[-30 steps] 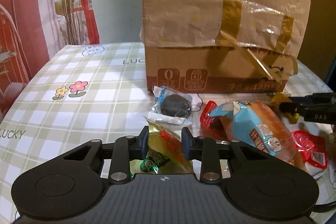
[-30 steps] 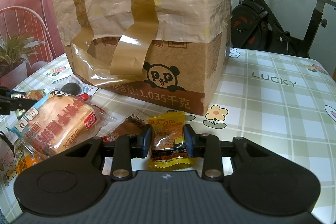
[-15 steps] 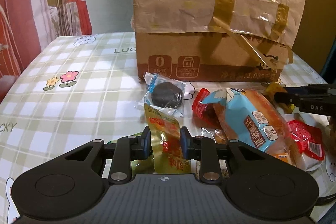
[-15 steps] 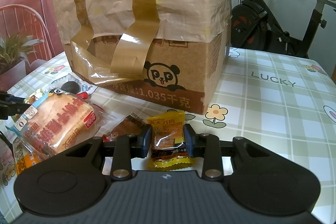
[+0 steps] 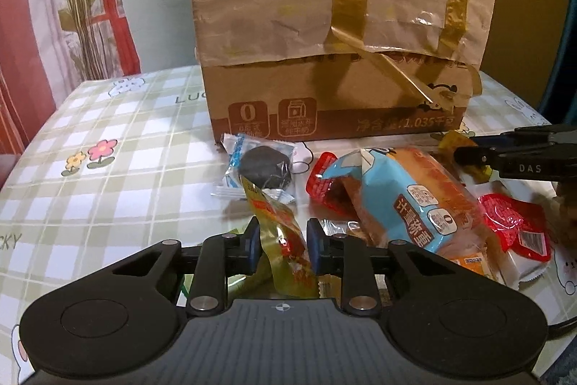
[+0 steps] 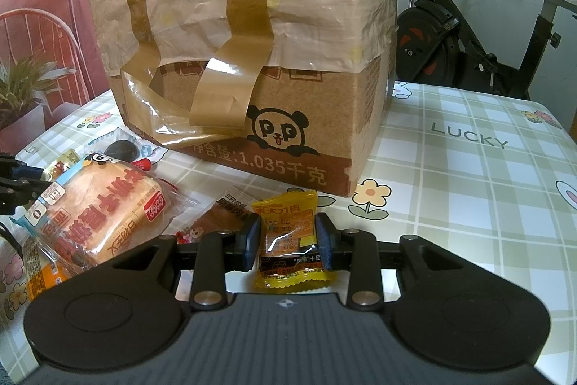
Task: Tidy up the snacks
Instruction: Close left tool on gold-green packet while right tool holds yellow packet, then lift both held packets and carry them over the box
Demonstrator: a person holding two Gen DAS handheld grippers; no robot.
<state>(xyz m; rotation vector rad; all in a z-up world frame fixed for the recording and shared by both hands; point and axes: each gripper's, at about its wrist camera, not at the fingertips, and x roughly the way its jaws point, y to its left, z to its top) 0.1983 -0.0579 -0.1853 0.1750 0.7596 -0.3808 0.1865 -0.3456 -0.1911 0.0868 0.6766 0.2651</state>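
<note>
In the left wrist view, the left tongs [image 5: 283, 242] have just closed a little more and now hold a gold and red snack sachet [image 5: 285, 240] between the blue pads; the sachet stands up tilted, its top corner leaning toward the black cookie pack [image 5: 265, 166] behind it. This sachet looks light and thin, with glossy foil that may slip, so I judge a grip across the flat middle is safer than at the sealed edge. To the right lies a bread bag [image 5: 414, 201] in blue and clear film, resting partly on a red packet [image 5: 326, 181], and another red packet [image 5: 515, 230] is beside it. The bread is surely soft and easy to crush, so it should be taken gently by the loose film end. Behind everything stands the cardboard box [image 5: 335, 118] covered with a taped plastic sheet, on the checked desk [image 5: 119, 190]. In the right wrist view, the right tongs [image 6: 287, 240] are clamped narrowly on a small yellow snack packet [image 6: 288, 233], held by its two sides just above the desk and in front of the box corner. It seems light and a little stiff, and the pads press on its filled middle, which looks secure. The bread bag lies well to the left of it.
</note>
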